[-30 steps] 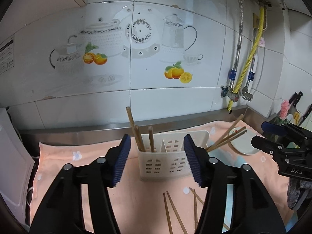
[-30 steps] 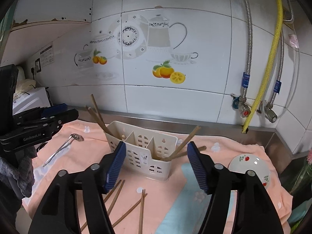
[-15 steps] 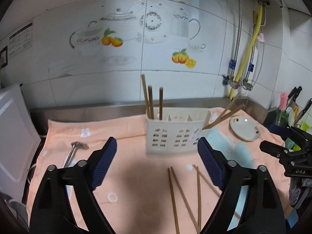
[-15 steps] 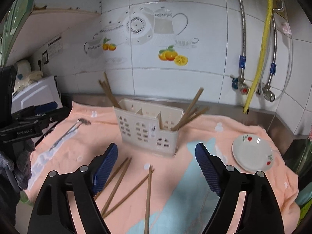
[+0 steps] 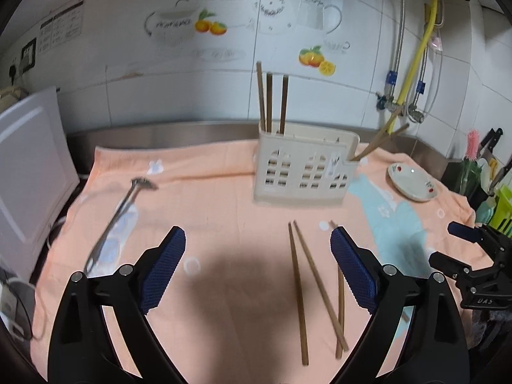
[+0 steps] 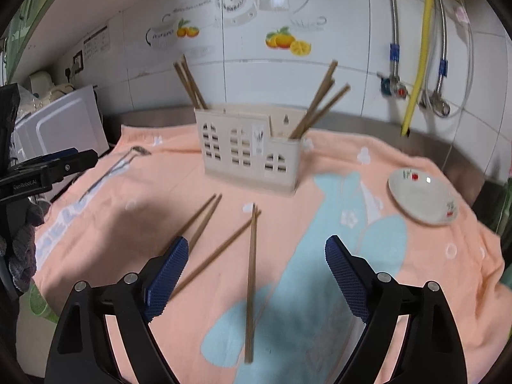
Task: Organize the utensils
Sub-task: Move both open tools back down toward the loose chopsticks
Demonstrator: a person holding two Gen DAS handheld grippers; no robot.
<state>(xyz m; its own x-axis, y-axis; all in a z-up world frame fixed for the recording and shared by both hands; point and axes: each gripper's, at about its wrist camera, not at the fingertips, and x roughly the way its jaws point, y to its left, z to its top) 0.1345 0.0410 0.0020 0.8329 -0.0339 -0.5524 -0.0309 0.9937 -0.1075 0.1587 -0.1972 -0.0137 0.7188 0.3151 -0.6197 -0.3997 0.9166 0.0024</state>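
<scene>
I see a cream plastic utensil caddy (image 5: 304, 172) with arched cut-out windows standing upright on a soft peach towel (image 5: 224, 211) with a pale blue pattern, spread over the table. Three slim brown wooden chopsticks (image 5: 270, 102) stand in its left-end compartment, and a few more (image 6: 320, 102) lean out of its right end. Four loose wooden chopsticks (image 6: 251, 281) lie flat on the towel in front of the caddy: two side by side, two others angled so their far tips meet. A thin metal ladle (image 5: 118, 214) lies well to the left on the towel, its small bowl toward the wall. A shallow white ceramic saucer (image 6: 422, 196) with red specks sits to the right of the caddy, apart from it. Glossy white tiles with teapot and orange decals back the scene.

My left gripper (image 5: 257, 267) hangs over the towel with its jaws spread wide, the ribbed blue pads (image 5: 163, 267) gripping nothing; two loose chopsticks lie between them in view. My right gripper (image 6: 256, 276) likewise has its jaws wide apart and empty, above the angled chopsticks
</scene>
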